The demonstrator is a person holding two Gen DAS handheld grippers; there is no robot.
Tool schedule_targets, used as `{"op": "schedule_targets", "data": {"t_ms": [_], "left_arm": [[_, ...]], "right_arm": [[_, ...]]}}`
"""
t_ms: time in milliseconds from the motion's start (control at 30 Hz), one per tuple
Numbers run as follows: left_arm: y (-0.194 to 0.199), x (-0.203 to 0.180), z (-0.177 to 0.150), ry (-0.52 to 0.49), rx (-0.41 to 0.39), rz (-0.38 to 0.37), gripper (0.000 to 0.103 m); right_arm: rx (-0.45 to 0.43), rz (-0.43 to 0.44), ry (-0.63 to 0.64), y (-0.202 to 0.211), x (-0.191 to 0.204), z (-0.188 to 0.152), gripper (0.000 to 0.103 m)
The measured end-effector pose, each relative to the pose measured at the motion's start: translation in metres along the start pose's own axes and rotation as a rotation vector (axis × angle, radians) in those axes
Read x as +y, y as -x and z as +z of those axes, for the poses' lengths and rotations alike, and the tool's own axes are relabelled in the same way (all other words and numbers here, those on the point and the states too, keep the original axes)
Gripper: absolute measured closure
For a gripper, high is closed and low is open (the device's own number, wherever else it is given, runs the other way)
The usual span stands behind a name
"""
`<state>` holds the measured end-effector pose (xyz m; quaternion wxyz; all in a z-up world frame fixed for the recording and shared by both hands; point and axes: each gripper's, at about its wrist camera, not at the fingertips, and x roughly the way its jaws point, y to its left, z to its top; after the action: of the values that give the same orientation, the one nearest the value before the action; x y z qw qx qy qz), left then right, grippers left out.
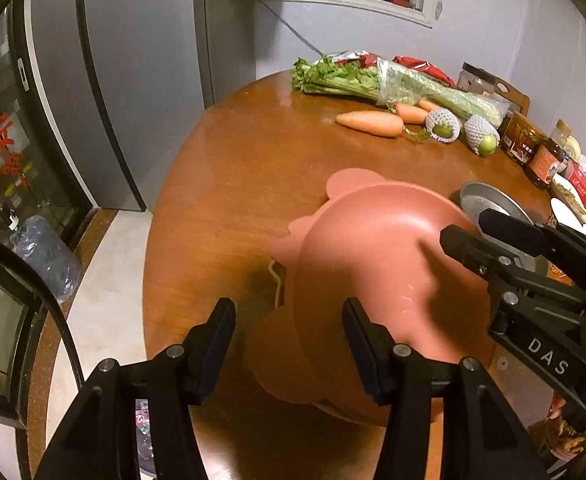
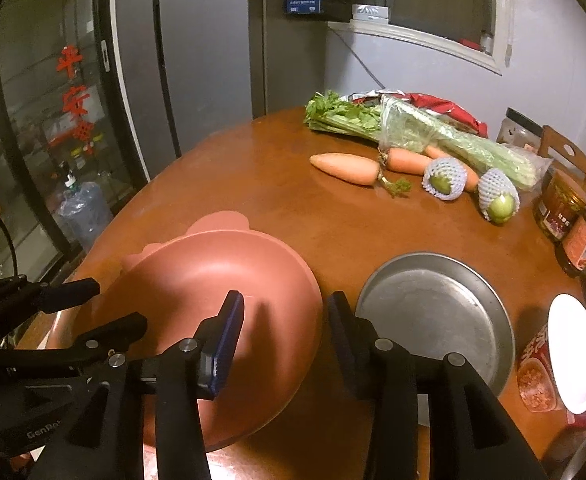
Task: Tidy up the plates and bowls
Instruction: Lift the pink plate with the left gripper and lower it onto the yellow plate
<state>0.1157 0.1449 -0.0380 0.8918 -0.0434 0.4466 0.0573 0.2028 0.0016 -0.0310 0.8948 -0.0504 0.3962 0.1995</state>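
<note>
A pink bowl (image 1: 373, 264) (image 2: 213, 280) lies tilted on a lower pink dish with ear-shaped tabs (image 1: 345, 180), near the front of the round wooden table (image 1: 233, 168). My left gripper (image 1: 289, 316) is open and straddles the bowl's left rim, one finger over the inside and one outside, with neither pad pressing. My right gripper (image 2: 285, 308) is also open. The bowl's right rim sits between its fingers without being touched. Each view shows the other gripper across the bowl: the right gripper (image 1: 469, 228) and the left gripper (image 2: 101, 308). A grey metal plate (image 2: 433, 312) lies just right of the bowl.
Celery (image 2: 413, 132), carrots (image 2: 345, 168) and two netted green fruits (image 2: 445, 180) lie at the back of the table. Sauce jars (image 2: 561, 208), white plates (image 2: 573, 352) and a food packet (image 2: 537, 376) crowd the right edge. A fridge (image 2: 205, 60) and glass door (image 2: 45, 120) stand at the left.
</note>
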Motion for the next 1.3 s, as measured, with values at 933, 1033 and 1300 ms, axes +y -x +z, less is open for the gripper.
{"op": "schedule_targets", "data": {"t_ms": [933,1033,1300], "left_arm": [[0.063,-0.058,0.02,-0.106,-0.101,-0.019,0.042],[0.064,-0.079,0.025,-0.149,-0.108,-0.041,0.041],[0.047,-0.127,0.038,-0.227,-0.074,-0.065,0.04]], "right_arm": [[-0.105,-0.042,-0.109,0.085,-0.046,-0.012,0.049],[-0.107,-0.053,-0.148,0.093,-0.062,-0.022,0.049],[-0.114,-0.122,-0.196,0.109,-0.099,-0.046,0.048]]}}
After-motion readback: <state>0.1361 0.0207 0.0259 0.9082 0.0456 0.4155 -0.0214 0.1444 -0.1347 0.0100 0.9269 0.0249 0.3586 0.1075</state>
